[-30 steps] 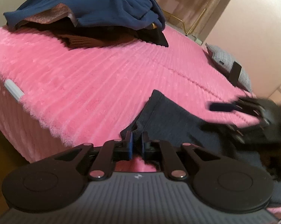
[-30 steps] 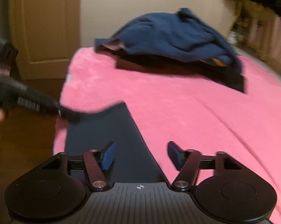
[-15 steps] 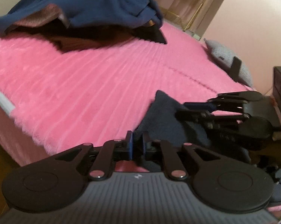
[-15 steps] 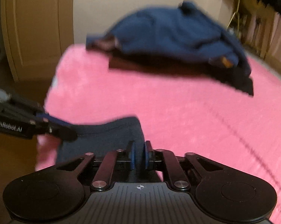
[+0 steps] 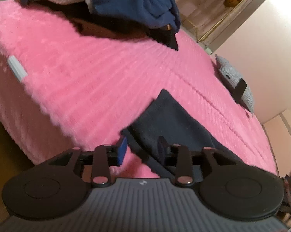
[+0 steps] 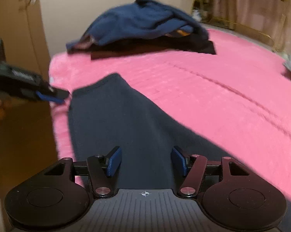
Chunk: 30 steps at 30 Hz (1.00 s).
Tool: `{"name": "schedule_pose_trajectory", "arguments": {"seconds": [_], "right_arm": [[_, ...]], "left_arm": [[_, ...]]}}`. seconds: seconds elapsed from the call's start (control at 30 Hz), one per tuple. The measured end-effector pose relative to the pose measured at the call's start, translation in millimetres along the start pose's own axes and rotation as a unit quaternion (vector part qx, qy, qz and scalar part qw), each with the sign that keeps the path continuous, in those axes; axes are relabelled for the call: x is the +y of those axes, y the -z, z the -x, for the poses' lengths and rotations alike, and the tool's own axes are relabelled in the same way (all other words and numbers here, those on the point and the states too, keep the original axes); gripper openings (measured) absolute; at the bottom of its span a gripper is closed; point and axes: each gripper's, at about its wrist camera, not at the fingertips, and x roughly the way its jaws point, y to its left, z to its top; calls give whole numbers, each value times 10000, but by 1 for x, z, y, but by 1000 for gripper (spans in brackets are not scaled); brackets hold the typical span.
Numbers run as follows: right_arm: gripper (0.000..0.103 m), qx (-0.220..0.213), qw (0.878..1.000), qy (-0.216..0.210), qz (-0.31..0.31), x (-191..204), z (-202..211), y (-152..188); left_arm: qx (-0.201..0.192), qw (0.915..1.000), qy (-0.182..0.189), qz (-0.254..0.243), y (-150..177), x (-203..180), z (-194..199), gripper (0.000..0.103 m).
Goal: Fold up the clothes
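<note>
Warm, dim indoor light, soft and even; no hard shadows, no glare. Pink bed cover (image 5: 106, 73) oversaturated, ribs sharp mid-frame in left wrist view, smeared toward near edge. Strong fisheye bending: bed edges curve, dark vignette in corners. Right wrist view softer overall, motion blur on blue clothes pile (image 6: 141, 25) and on left claw (image 6: 54, 96) at frame edge. Dark garment (image 6: 126, 119) nearly textureless, detail lost in shade. Background wall and door (image 6: 15, 29) out of focus, washed beige
</note>
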Motion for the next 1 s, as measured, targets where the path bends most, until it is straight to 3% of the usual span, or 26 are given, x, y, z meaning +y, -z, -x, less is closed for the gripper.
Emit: {"name": "schedule_pose_trajectory", "arguments": {"seconds": [0.07, 0.3, 0.47, 0.63, 0.73, 0.8, 0.83, 0.93, 1.0], "right_arm": [[61, -131, 9998, 155, -66, 2, 19, 9], [62, -490, 9945, 653, -652, -6, 81, 42], [62, -765, 9824, 1287, -1117, -23, 127, 64], [62, -926, 9598, 2064, -1664, -39, 177, 100], [62, -1030, 9402, 2495, -2077, -45, 211, 126], [62, -1129, 9251, 2799, -2306, -46, 235, 146], [62, -1181, 9169, 2944, -2422, -46, 247, 155], [62, -1350, 8921, 3322, -2748, -45, 280, 182], [62, -1457, 8750, 3550, -2952, -45, 299, 200]], "left_arm": [[24, 9998, -52, 214, 3, 0, -3, 42], [116, 9936, 170, 1107, 9, 3, -22, 39], [-135, 9895, 104, 1436, 18, 5, -22, 9], [-695, 9929, 240, 933, 19, -15, 0, 5], [-1143, 9928, 217, -286, 16, -71, 22, 5], [-1445, 9794, 287, -1379, 18, -124, 38, 5], [-1573, 9666, 383, -1986, 23, -156, 45, 5], [-1702, 9116, 854, -3642, 63, -250, 57, 5], [-1650, 8618, 1252, -4630, 101, -311, 61, 5]]}}
